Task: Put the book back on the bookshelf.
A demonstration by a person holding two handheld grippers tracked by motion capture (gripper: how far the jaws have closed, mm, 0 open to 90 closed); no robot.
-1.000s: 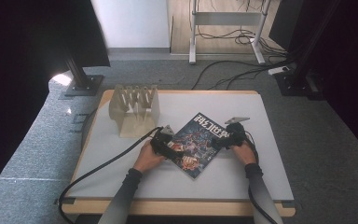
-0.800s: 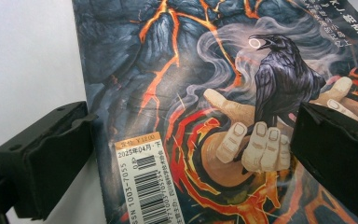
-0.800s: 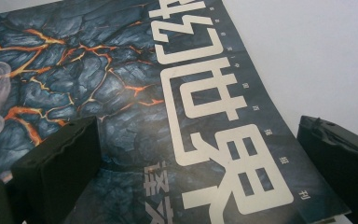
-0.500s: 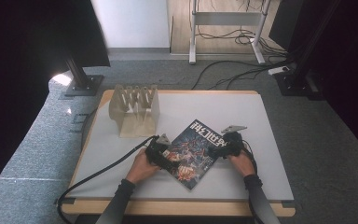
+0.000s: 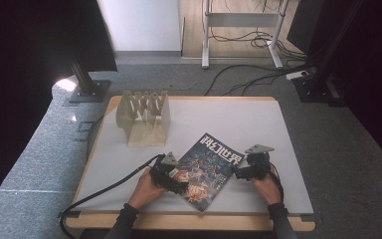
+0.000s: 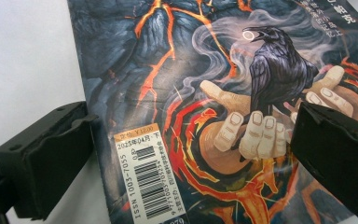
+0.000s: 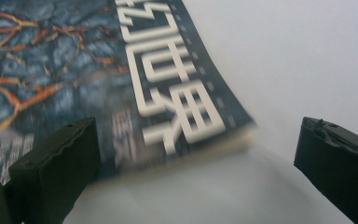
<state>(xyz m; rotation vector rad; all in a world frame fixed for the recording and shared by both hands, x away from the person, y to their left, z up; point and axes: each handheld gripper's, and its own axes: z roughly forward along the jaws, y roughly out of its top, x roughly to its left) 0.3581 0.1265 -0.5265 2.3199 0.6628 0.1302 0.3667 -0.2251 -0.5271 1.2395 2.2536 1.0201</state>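
High view: magazine (image 5: 210,169) flat on surface (image 5: 238,117); left tool (image 5: 171,175) at 9, right tool (image 5: 250,170) at 3, both wide open, gripping nothing. Risk: cover creases w/ uneven pinch.

magazine (image 6: 177,93) barcode sticker (image 6: 147,177) reading issn 1003-7055 and 2025, large white cover title characters

Dark raven-cover magazine (image 5: 209,170), closed, flat, angled on table's near side

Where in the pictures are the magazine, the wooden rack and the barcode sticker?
magazine (image 5: 210,167): high view, the middle of its dark cover.
wooden rack (image 5: 144,119): high view, its front wall below the slots.
barcode sticker (image 6: 148,176): left gripper view, the black bars on the label.
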